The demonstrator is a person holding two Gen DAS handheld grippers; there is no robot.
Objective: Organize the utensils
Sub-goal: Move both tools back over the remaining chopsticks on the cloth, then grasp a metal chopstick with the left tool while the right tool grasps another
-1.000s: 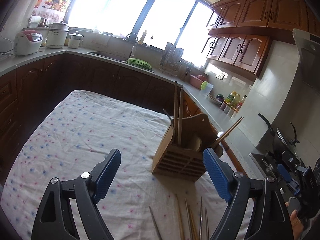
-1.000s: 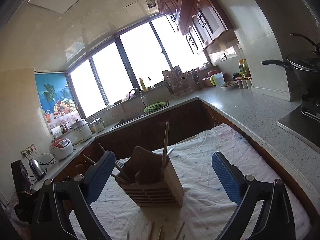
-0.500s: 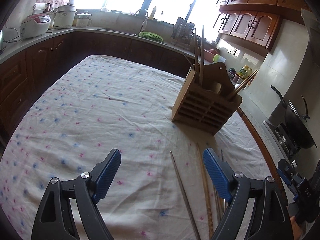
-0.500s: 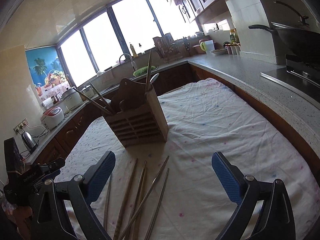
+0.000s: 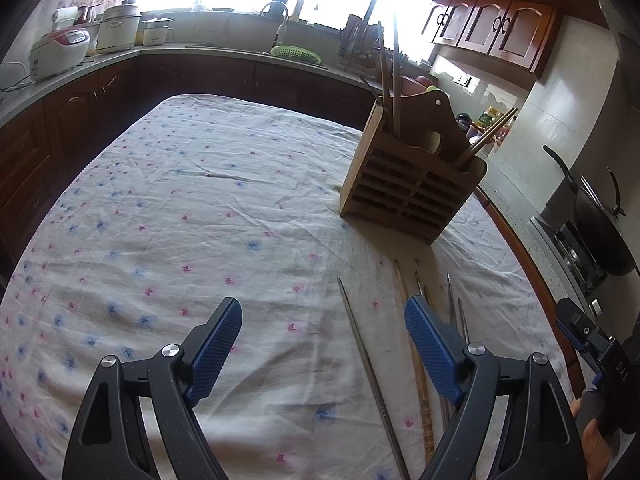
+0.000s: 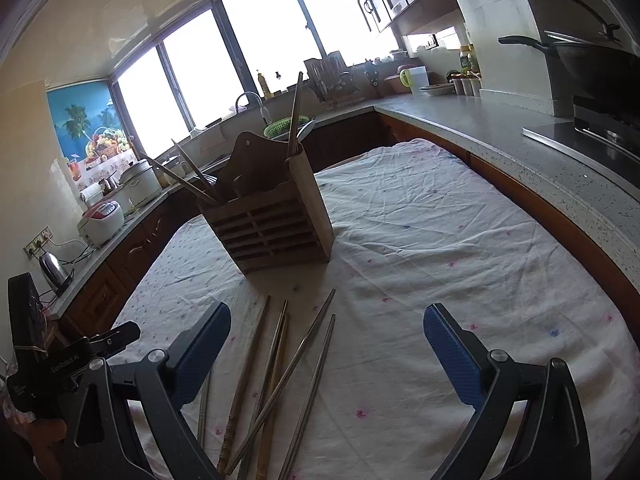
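A slatted wooden utensil holder [image 5: 408, 196] [image 6: 276, 228] stands on the flowered tablecloth with chopsticks and a spoon poking out of it. Several loose chopsticks, metal [image 5: 370, 364] [image 6: 310, 388] and wooden [image 5: 416, 360] [image 6: 244, 380], lie on the cloth in front of it. My left gripper [image 5: 324, 326] hovers open over the cloth; a metal chopstick lies under the gap and the others run beneath its right finger. My right gripper [image 6: 328, 334] is open above the chopsticks' far ends, which lie toward its left finger. Nothing is held.
The cloth-covered table [image 5: 180, 208] is ringed by dark wood cabinets and a grey counter [image 6: 500, 128]. A stove with a black wok [image 6: 592, 68] sits at right. Rice cookers [image 5: 60, 52] and a sink [image 5: 280, 40] line the far counter. The other handset [image 6: 52, 364] shows at the left edge.
Both grippers have tilted down and sunk toward the table. The holder has shifted up in both views and the loose chopsticks have come into full view beneath the fingers. Jaws stayed open.
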